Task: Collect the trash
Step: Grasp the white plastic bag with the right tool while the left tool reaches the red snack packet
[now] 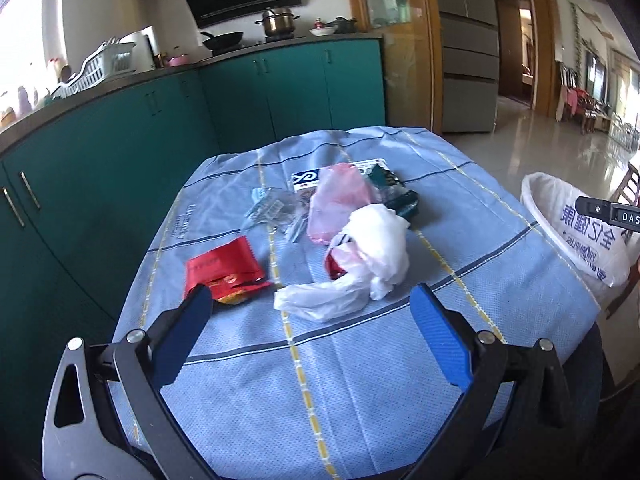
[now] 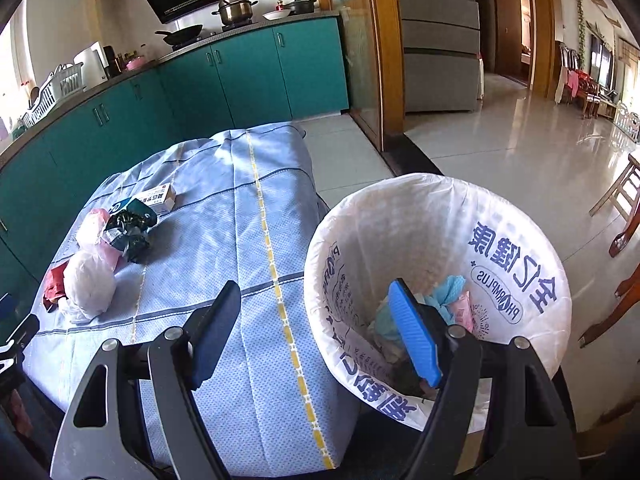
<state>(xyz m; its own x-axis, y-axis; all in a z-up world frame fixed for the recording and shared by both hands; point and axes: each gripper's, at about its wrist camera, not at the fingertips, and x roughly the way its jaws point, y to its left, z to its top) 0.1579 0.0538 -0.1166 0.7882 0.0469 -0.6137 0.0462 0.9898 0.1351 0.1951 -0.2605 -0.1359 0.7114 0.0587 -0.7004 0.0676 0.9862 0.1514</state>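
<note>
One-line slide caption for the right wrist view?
Open right tongs hover empty between lined trash bin and trash-strewn table.

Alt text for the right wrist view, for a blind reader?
The open right gripper hangs over the edge of a lined bin that holds some trash. To its left, bags and wrappers lie on a blue tablecloth.
</note>
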